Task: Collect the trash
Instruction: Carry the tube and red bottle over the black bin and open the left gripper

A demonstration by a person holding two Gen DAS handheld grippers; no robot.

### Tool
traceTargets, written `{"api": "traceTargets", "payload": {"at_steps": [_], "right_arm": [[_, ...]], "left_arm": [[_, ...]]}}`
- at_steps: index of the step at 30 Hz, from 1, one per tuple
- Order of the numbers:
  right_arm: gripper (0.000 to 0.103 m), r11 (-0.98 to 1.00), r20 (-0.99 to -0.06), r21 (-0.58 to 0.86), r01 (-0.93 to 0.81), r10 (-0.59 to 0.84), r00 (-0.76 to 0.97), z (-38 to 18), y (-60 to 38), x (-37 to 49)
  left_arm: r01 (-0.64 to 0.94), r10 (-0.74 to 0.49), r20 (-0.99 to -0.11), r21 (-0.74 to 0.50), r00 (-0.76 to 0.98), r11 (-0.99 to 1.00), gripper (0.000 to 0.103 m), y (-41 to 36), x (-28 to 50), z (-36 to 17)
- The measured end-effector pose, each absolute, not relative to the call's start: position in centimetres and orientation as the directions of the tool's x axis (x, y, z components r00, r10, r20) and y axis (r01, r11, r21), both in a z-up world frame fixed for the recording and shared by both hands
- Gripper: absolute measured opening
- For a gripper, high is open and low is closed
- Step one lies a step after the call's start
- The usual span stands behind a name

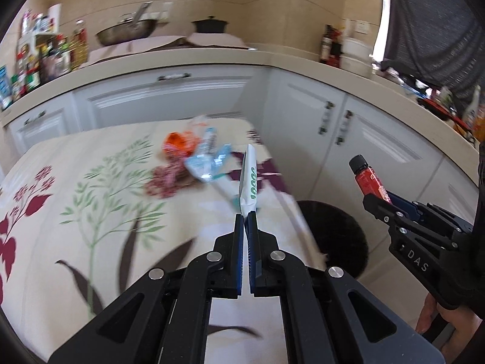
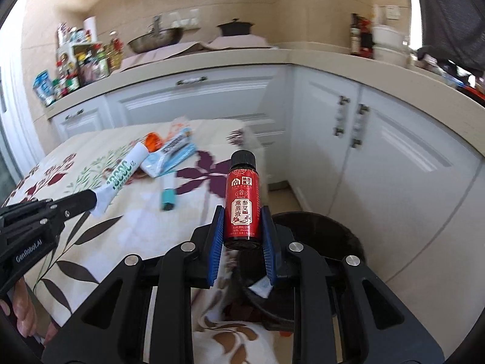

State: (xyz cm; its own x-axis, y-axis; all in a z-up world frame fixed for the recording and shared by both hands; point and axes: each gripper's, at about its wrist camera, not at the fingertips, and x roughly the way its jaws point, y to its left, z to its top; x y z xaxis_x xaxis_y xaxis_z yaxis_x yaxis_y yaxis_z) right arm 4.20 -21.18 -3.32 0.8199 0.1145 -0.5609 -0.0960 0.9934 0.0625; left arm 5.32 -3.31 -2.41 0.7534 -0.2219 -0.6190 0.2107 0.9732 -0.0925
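My left gripper (image 1: 246, 217) is shut on a white tube with green lettering (image 1: 249, 179), held above the right part of the floral tablecloth (image 1: 75, 212); the tube also shows in the right wrist view (image 2: 121, 173). My right gripper (image 2: 242, 224) is shut on a small red bottle with a black cap (image 2: 242, 200), held over the black trash bin (image 2: 339, 236). The bottle also shows in the left wrist view (image 1: 368, 179). More trash lies on the table: an orange wrapper (image 1: 175, 142), blue-white packets (image 1: 206, 163), a dark red wrapper (image 1: 163, 179), a teal-tipped tube (image 2: 167, 195).
The black trash bin (image 1: 333, 230) stands on the floor beside the table's right edge, with some white scrap inside (image 2: 260, 288). White cabinets (image 2: 379, 151) and a countertop (image 2: 212, 60) with a wok, pot and bottles wrap around behind.
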Motion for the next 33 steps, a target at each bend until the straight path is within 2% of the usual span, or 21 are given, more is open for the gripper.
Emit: {"api": "traceTargets", "payload": {"at_steps": [10,18,33], "right_arm": [[0.023,0.996,-0.537,0.091,0.016,0.035,0.843,-3.8,-27.2,2.8],[0.023,0.996,-0.501,0.076,0.049,-0.004,0.865,-4.0,-29.3,2.6],[0.023,0.995,-0.499,0.072,0.074,-0.029,0.866,-5.9,-31.1,4.5]], "left_arm": [[0.308,-0.281,-0.61,-0.062,0.741,0.949,0.003,-9.7,5.8,-2.9],[0.314,-0.278,-0.594,-0.045,0.755,0.948,0.003,-12.5,6.6,-3.5],[0.314,-0.28,-0.583,-0.046,0.763,0.948,0.003,-17.0,8.4,-4.8]]}}
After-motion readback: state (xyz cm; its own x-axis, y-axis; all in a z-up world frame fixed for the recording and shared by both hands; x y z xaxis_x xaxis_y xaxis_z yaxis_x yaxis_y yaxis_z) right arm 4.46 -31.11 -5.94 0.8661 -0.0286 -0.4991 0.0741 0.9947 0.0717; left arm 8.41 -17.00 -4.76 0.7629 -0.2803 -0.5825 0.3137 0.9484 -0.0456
